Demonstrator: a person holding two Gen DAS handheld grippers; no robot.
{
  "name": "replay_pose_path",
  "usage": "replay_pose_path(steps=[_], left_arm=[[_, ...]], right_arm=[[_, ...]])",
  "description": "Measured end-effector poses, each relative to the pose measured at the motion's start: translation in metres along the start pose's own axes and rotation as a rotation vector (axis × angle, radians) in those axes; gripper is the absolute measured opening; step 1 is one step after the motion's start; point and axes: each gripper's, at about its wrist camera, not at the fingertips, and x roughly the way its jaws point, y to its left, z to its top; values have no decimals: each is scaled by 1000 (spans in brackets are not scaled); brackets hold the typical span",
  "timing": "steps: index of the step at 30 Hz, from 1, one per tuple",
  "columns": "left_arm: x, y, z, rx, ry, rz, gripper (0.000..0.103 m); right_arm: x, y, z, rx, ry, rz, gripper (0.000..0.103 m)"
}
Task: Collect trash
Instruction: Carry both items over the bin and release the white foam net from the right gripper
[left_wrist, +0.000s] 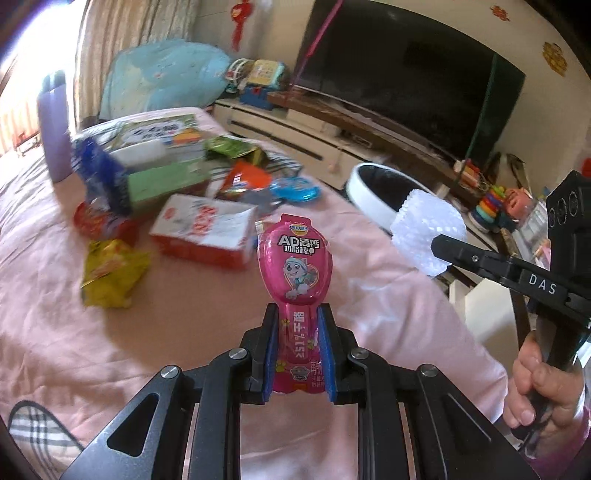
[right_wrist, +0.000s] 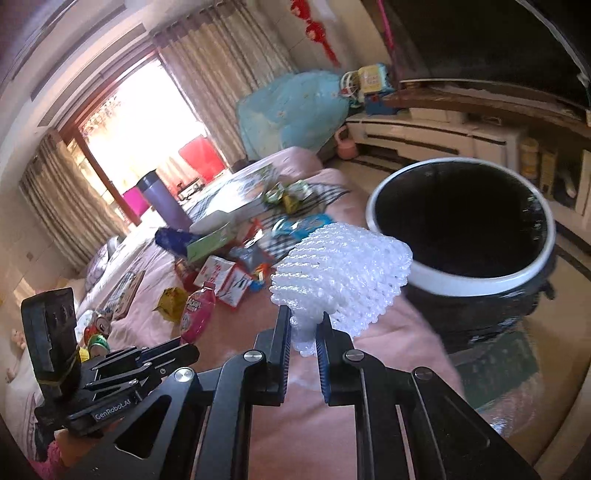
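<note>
My left gripper (left_wrist: 297, 314) is shut on a pink snack wrapper (left_wrist: 295, 258) with a cartoon dog, held upright above the pink bedspread (left_wrist: 184, 332). My right gripper (right_wrist: 303, 317) is shut on a white foam fruit net (right_wrist: 343, 273), held above the bed's edge just left of the trash bin (right_wrist: 532, 269), a black bin with a white rim. In the left wrist view the right gripper (left_wrist: 439, 245) with the foam net (left_wrist: 424, 232) is at the right, in front of the bin (left_wrist: 369, 199). In the right wrist view the left gripper (right_wrist: 184, 350) holds the pink wrapper (right_wrist: 197, 314) at the lower left.
More litter lies on the bed: a yellow wrapper (left_wrist: 110, 273), a red and white carton (left_wrist: 207, 229), a green box (left_wrist: 166, 181), a blue wrapper (left_wrist: 295, 190), a red lid (left_wrist: 96, 225). A purple flask (left_wrist: 53, 133) stands at the far left. A TV cabinet (left_wrist: 295, 136) is behind.
</note>
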Motion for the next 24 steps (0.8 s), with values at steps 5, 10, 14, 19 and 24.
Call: replay_pose_path(steps=[5,10,14,19,24], left_arm=[[7,-21,13,29,-10,-20,19],[18,-40,29,62,-26,-34,19],[28,-53,41,81,-29,-49,19],[43,-66,56,112,-35,-60,19],[64,-77,73,126,-23,-69,19]], right_arm=[[-18,-19,8,12,-32,-33,13],[-30,-38,18,22,-56,-64,13],[-35,-54,29,28,-67,-89,13],[-33,-68,38,23,-69,-119,13],[-29,-83,46,24,-55,-136,13]])
